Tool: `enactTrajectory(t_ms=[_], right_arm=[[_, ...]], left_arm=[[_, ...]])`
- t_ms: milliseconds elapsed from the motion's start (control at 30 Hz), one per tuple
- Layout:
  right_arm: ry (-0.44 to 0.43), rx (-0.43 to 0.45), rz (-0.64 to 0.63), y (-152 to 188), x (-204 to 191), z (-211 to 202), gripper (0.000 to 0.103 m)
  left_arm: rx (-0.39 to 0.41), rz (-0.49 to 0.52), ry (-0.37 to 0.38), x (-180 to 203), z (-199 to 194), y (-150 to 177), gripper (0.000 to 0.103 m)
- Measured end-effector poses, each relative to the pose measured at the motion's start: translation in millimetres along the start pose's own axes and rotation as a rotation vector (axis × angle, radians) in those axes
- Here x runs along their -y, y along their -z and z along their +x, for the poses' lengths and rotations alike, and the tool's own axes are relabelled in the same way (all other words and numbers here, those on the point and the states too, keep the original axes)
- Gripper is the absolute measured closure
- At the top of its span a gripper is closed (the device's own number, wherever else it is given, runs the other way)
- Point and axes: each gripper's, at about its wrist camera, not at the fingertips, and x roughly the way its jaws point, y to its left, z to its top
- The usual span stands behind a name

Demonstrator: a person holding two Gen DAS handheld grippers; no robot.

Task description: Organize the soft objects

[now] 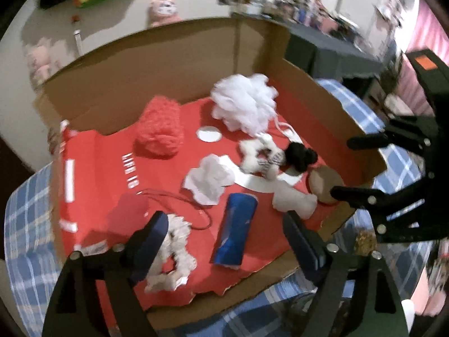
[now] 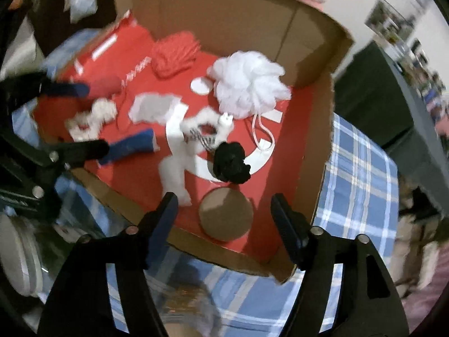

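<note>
A cardboard box with a red floor holds soft things: a white mesh pouf, a red knitted piece, a white pad, a blue roll, a white frilly scrunchie, a black scrunchie, a white furry piece and a white sock. My left gripper is open above the scrunchie and blue roll. My right gripper is open and empty above a brown disc; it also shows in the left wrist view.
The box lies on a blue plaid cloth. The pouf, black scrunchie and blue roll show in the right wrist view. A dark cabinet stands behind, plush toys by the wall.
</note>
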Motion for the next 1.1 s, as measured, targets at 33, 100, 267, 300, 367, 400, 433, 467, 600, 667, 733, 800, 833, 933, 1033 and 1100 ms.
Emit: enactTrajectory(t_ms=[33,100,267,300,367,400,433,467,600,667,733,800,833,933,1033,1100], right_arm=[[-0.014,0.015,0.035,0.2,0.6,-2.8,0.035],[-0.033,0.034,0.093,1.5,2.8,-5.1,0.031],[-0.053,0.069,0.180,9.5,8.1,-1.8,0.028],[-0.060,0.069,0.196,11.9,8.1,0.1,0.028],[-0.077,0.066,0.221,14.4,8.5,3.9,0.028],[-0.081,0.066,0.230,15.8,8.1,5.1,0.028],[-0.081,0.067,0.238,16.7,7.7,6.9,0.028],[-0.083,0.069,0.244,17.2,7.0,9.1,0.028],[-0.111,0.075,0.275,18.9,6.3,12.8,0.028],[-0.115,0.073,0.279,18.8,5.1,15.2,0.028],[-0.112,0.072,0.282,18.6,3.8,17.9,0.028],[-0.117,0.068,0.285,18.8,3.1,20.8,0.028],[-0.118,0.067,0.288,19.0,3.1,22.1,0.028],[-0.105,0.067,0.283,19.0,1.6,24.0,0.028],[-0.103,0.064,0.282,18.8,0.5,25.1,0.028],[-0.091,0.059,0.276,18.6,-1.1,26.3,0.028]], left_arm=[[-0.001,-0.026,-0.018,-2.9,-3.5,1.7,0.015],[0.008,-0.061,-0.038,-8.6,-9.2,5.7,0.010],[0.047,-0.138,-0.102,-16.0,-19.9,17.0,0.004],[0.052,-0.151,-0.103,-16.9,-21.3,18.7,0.002],[0.052,-0.175,-0.100,-18.2,-22.3,22.8,0.002],[0.052,-0.186,-0.102,-18.4,-21.5,24.5,0.002],[0.052,-0.194,-0.104,-18.2,-20.6,26.2,0.002],[0.050,-0.197,-0.106,-17.3,-19.2,27.2,0.002],[0.042,-0.211,-0.122,-17.5,-14.8,33.0,0.002],[0.038,-0.223,-0.122,-19.6,-12.6,34.3,0.002],[0.032,-0.232,-0.130,-21.7,-10.2,35.1,0.002],[0.031,-0.238,-0.132,-23.3,-8.5,35.5,0.002],[0.030,-0.241,-0.130,-24.0,-7.5,35.9,0.002],[0.019,-0.245,-0.136,-25.6,-3.2,36.4,0.002],[0.003,-0.261,-0.124,-28.1,-0.4,36.6,0.002],[0.005,-0.262,-0.138,-28.6,-0.2,36.6,0.002]])
